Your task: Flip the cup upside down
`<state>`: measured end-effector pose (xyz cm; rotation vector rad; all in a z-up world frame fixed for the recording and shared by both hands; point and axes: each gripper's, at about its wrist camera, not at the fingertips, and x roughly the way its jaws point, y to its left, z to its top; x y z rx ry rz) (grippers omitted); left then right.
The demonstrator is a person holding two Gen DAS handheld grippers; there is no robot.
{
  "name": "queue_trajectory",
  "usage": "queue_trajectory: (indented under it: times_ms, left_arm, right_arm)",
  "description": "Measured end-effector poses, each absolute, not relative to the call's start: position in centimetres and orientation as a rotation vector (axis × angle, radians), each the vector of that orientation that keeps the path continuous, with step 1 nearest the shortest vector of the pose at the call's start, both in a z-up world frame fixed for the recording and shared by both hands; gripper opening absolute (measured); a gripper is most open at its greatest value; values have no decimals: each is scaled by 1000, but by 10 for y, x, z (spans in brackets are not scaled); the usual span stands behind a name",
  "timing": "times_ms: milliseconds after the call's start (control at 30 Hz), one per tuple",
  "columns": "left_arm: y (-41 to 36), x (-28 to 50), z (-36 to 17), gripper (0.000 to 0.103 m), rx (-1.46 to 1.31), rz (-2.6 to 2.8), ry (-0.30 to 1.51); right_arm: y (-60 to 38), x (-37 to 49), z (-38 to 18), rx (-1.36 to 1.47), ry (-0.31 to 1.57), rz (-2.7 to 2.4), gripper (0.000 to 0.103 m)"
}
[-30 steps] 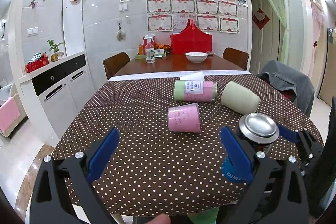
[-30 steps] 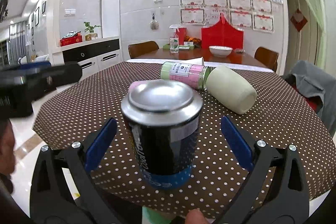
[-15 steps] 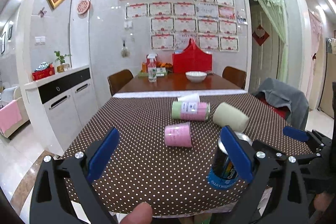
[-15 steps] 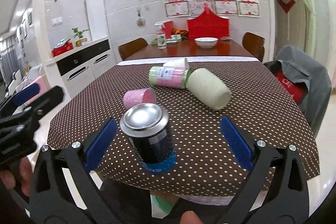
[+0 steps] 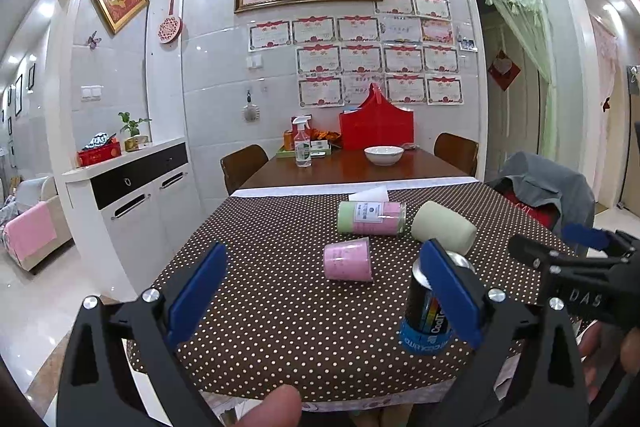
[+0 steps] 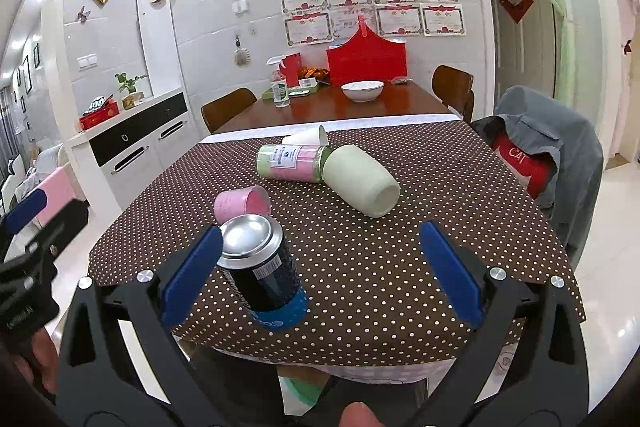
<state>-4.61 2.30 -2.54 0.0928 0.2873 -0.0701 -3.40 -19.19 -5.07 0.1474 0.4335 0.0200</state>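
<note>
Colours I see: tablecloth [image 6: 400, 259] dark brown with white polka dots, plain white strip at its far edge. Can-shaped cup [image 6: 262, 273] black body, bright blue band at the table end, silver metal on top, small white barcode patch; left view shows multicolour lettering on it [image 5: 428, 315]. Small cup [image 6: 242, 203] pink all over. Tall cup [image 6: 360, 179] pale cream-green. Cylinder container [image 6: 292, 163] clear, pale green and pink sections, white label. Paper cup [image 6: 306, 137] white. Left gripper [image 5: 324, 291] and right gripper [image 6: 320, 271]: black frames, blue finger pads, silver screws. Far table [image 6: 352, 107] reddish brown, bowl [image 6: 362, 90] white, bag [image 6: 366, 61] red.
</note>
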Motion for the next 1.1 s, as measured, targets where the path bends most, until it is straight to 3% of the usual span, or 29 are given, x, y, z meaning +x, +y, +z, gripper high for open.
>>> queue_trajectory:
  times_ms: [1100]
  left_arm:
    - [26,-60,-26,96,54,-80,288]
  right_arm:
    - [-177,-47,-37,115,383,-1,97]
